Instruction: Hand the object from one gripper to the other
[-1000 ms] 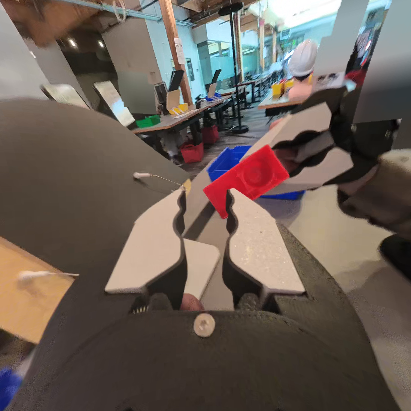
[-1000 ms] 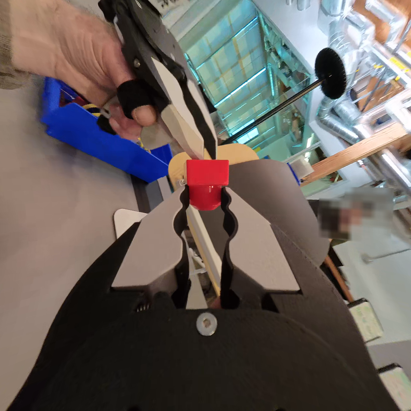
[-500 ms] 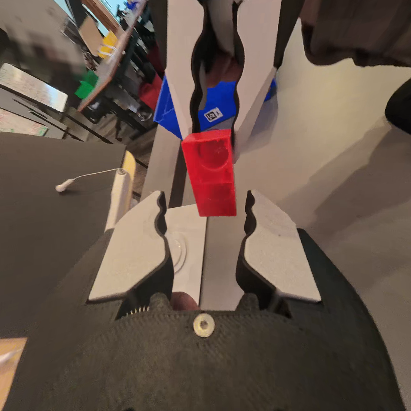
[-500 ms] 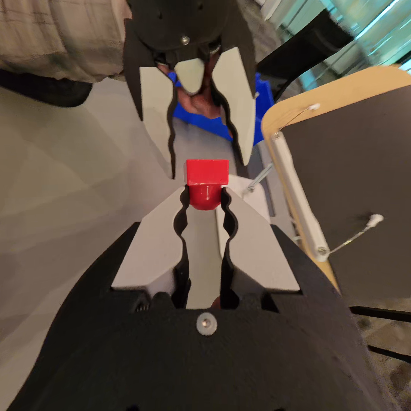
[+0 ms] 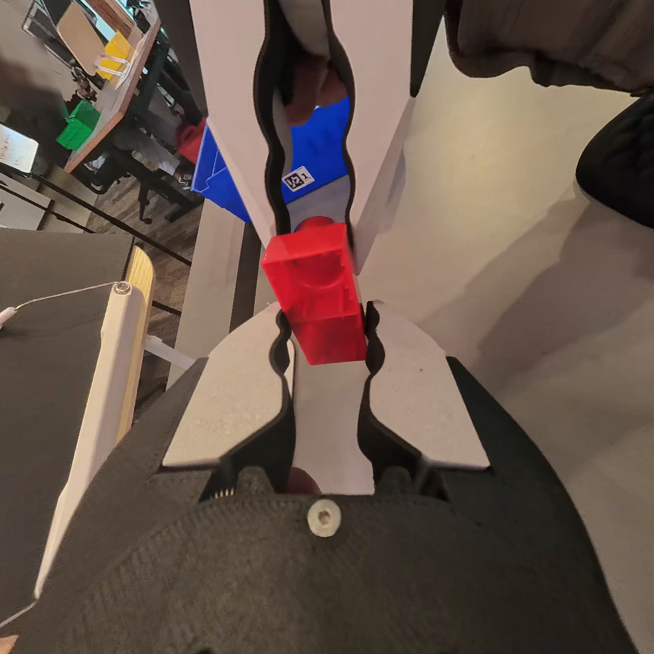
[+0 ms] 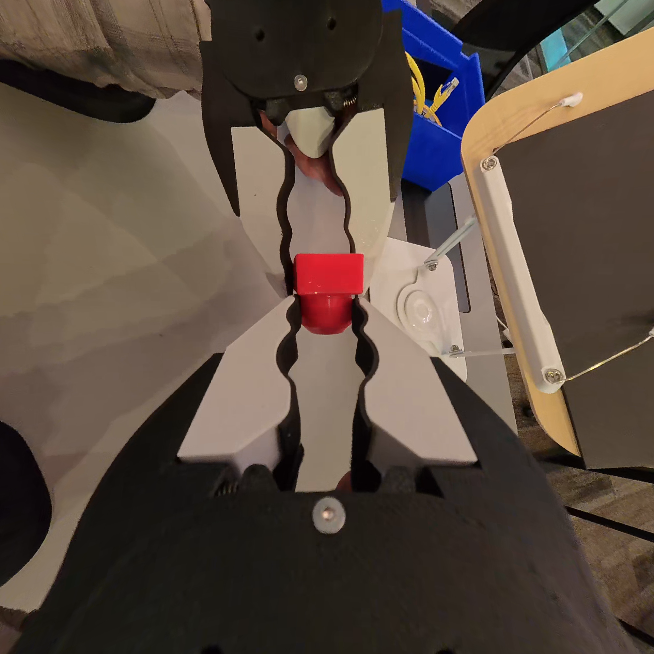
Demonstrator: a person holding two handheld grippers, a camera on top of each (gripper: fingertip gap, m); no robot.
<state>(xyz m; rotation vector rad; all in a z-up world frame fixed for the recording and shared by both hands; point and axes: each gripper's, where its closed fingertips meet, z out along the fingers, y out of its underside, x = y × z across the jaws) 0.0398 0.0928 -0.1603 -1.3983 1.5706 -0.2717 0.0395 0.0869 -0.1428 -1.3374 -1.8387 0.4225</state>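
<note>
A red block [image 5: 318, 300] with a round stud hangs in the air between my two grippers, which face each other tip to tip. In the right wrist view my right gripper [image 6: 325, 304] is shut on the stud of the red block [image 6: 327, 274]. My left gripper [image 5: 323, 315] has its pads pressed against both sides of the block's square body. It also shows in the right wrist view [image 6: 327, 279], coming from above. My right gripper [image 5: 315, 244] shows at the top of the left wrist view, holding the far end.
A blue bin [image 6: 435, 141] with yellow cables [image 6: 431, 102] stands behind the grippers on the pale table [image 5: 495, 177]. A black panel with a wooden edge [image 6: 584, 247] stands to the right. A person's sleeve [image 6: 88, 42] is at the upper left. My two grippers' fingertips are within a few centimetres of each other.
My left gripper swung round to face the right one, opened wide, moved onto the block's free end and closed on it. My right gripper kept its hold on the stud throughout.
</note>
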